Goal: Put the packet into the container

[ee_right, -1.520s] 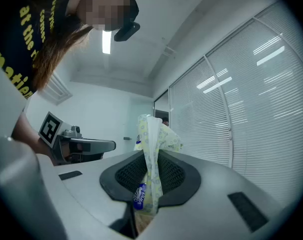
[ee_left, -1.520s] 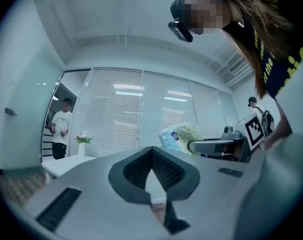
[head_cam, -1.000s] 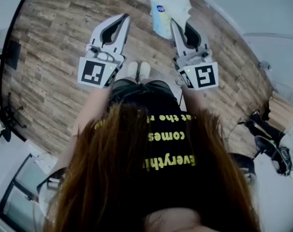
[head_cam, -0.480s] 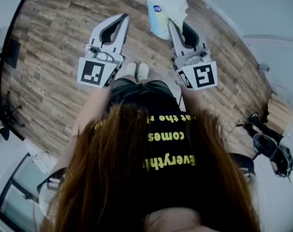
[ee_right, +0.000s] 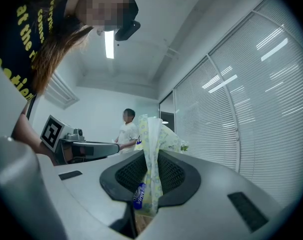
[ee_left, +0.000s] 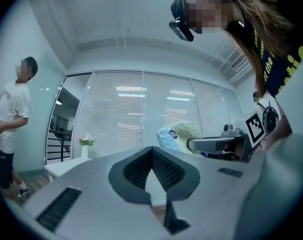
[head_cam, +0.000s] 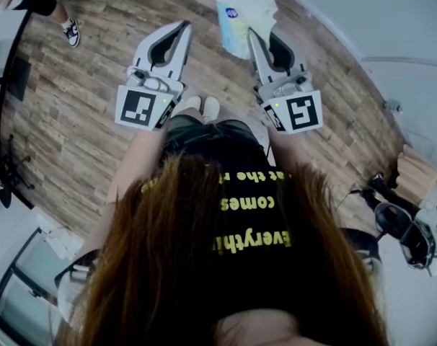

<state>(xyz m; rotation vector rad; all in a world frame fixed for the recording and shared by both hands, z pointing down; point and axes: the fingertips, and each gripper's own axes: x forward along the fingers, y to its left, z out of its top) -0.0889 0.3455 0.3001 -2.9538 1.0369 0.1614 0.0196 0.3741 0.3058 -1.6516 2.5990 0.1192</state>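
Note:
The packet (head_cam: 241,9) is a soft pale yellow-green patterned pack with a blue oval label. My right gripper (head_cam: 255,34) is shut on its edge and holds it in the air above the wooden floor (head_cam: 81,107). In the right gripper view the packet (ee_right: 153,131) stands upright, pinched between the dark ribbed pads (ee_right: 172,174). My left gripper (head_cam: 184,25) hovers level beside it, a little apart, with its tips together and nothing between them. From the left gripper view the packet (ee_left: 179,134) shows off to the right. No container shows in any view.
Another person (ee_left: 11,119) stands off to the left, and their shoes (head_cam: 71,32) show at the head view's top left. A white table with a flower vase (ee_left: 85,141) stands before a wall of blinds. Dark chairs and gear (head_cam: 399,222) sit at the right.
A person's legs and shoes have come into the head view at the top left. The right gripper and packet have drifted very slightly left; the left gripper has kept still.

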